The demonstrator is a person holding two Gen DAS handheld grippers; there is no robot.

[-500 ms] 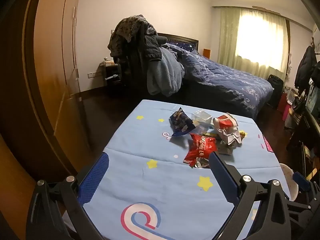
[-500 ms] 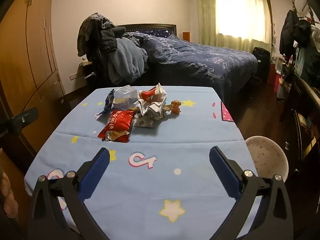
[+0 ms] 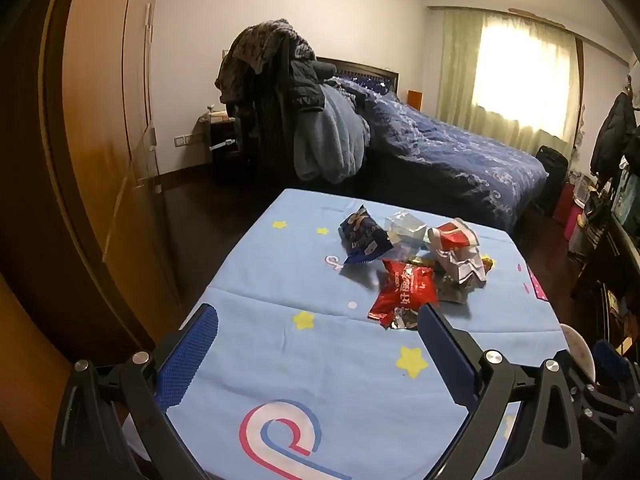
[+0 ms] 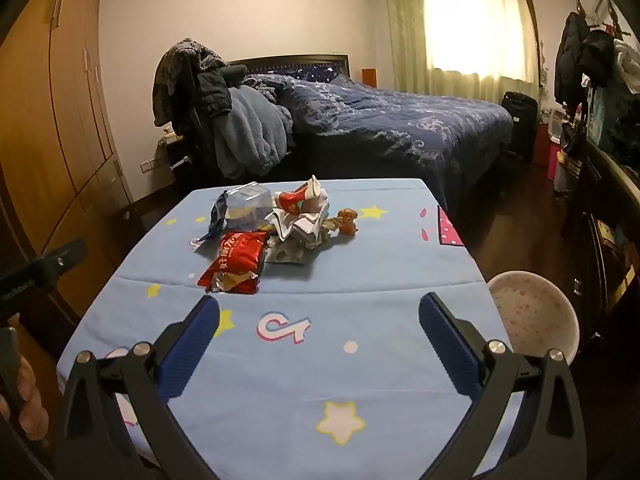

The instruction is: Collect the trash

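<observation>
A pile of trash lies at the far middle of the table with the light-blue star cloth (image 3: 304, 364) (image 4: 360, 280): a red snack bag (image 3: 406, 294) (image 4: 236, 260), a dark blue snack bag (image 3: 362, 236) (image 4: 218, 216), a clear plastic box (image 3: 404, 226) (image 4: 248, 202), crumpled red-and-white paper (image 3: 458, 254) (image 4: 304, 216) and a small brown wrapper (image 4: 347, 221). My left gripper (image 3: 318, 320) is open and empty, just short of the red bag. My right gripper (image 4: 319, 312) is open and empty above the cloth, short of the pile.
A white speckled bin (image 4: 534, 316) stands on the floor right of the table; its rim shows in the left wrist view (image 3: 578, 350). A bed (image 4: 400, 128) and a chair piled with clothes (image 3: 288, 104) stand behind. A wooden wardrobe (image 3: 100, 140) runs along the left.
Both grippers have moved slightly forward towards the pile. Both stay open and empty. The trash has not moved.
</observation>
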